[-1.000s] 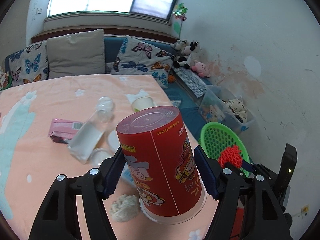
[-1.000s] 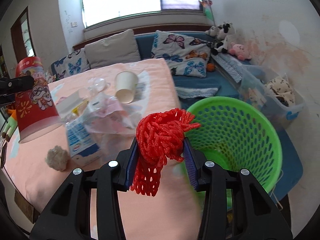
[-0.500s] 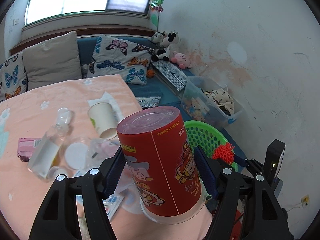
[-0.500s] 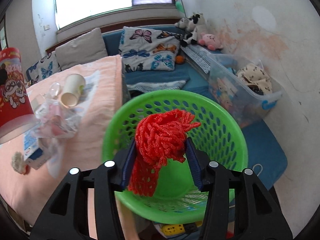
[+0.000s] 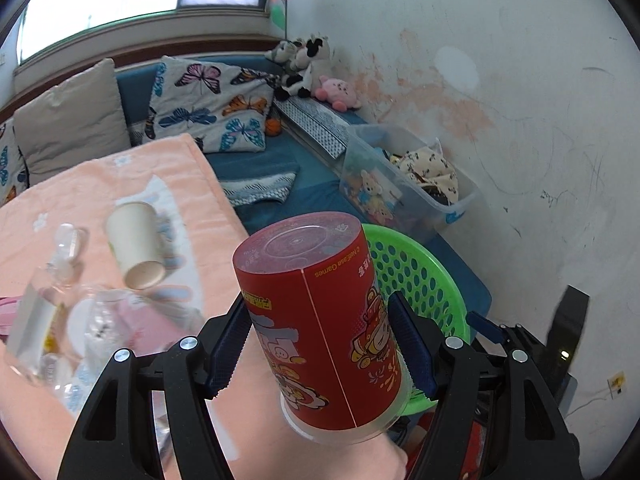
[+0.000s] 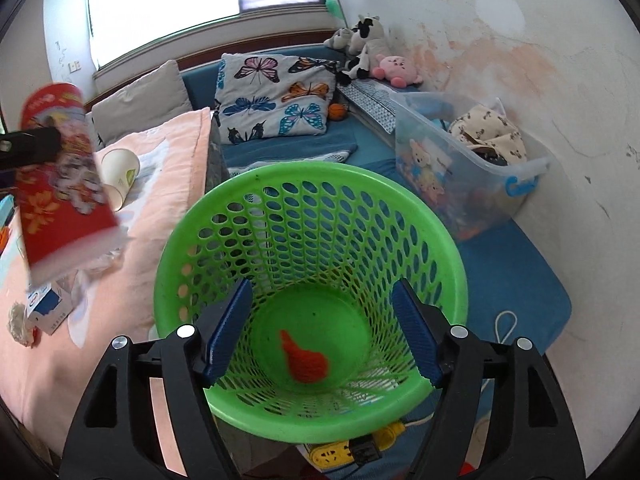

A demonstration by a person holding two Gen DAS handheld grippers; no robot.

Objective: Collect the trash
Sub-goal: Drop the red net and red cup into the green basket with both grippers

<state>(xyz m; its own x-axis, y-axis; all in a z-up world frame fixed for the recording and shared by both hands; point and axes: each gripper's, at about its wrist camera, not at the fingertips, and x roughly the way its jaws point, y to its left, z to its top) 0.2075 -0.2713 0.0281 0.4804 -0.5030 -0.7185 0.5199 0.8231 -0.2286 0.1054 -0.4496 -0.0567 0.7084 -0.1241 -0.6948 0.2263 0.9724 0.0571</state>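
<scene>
While the right gripper (image 6: 320,332) hangs over the green basket (image 6: 448,248), jaws opening with nothing between them, we see the red mesh (image 6: 306,362) lying on the basket floor. Our left gripper (image 5: 318,346) clamps the red tube (image 5: 320,328), beside the basket. Next we carry the tube over the rim and let go. A paper cup (image 5: 134,240) and wrappers wait on the surface (image 5: 160,160).
</scene>
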